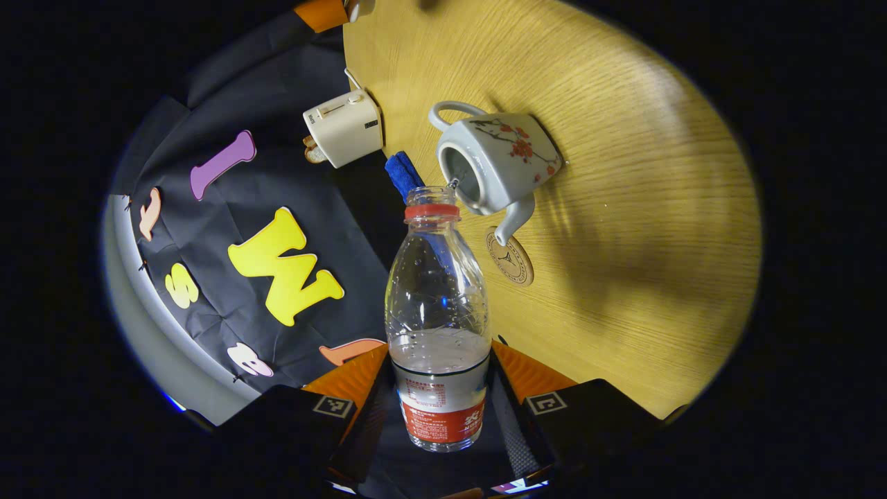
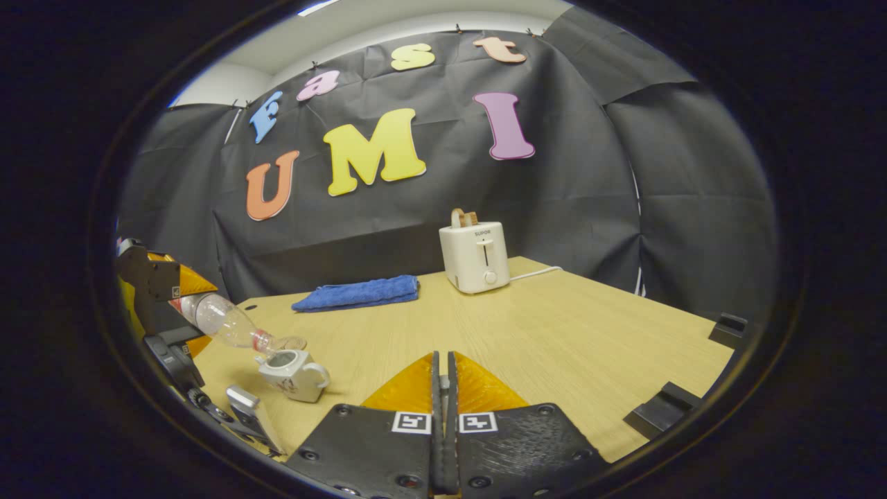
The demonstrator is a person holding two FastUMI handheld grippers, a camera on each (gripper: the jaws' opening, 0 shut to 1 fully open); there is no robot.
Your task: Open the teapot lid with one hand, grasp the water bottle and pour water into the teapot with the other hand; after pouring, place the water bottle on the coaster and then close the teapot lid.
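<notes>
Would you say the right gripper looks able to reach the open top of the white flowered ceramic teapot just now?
Probably not yet. The clear plastic water bottle, held in the left gripper, is tilted with its mouth over the opening of the teapot, blocking the right gripper from above.

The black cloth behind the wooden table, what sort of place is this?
Probably a staged recording booth, not a real kitchen: black cloth walls surround one light wooden table holding kitchen props, a white toaster, a folded blue towel and a white flowered ceramic teapot.
</notes>
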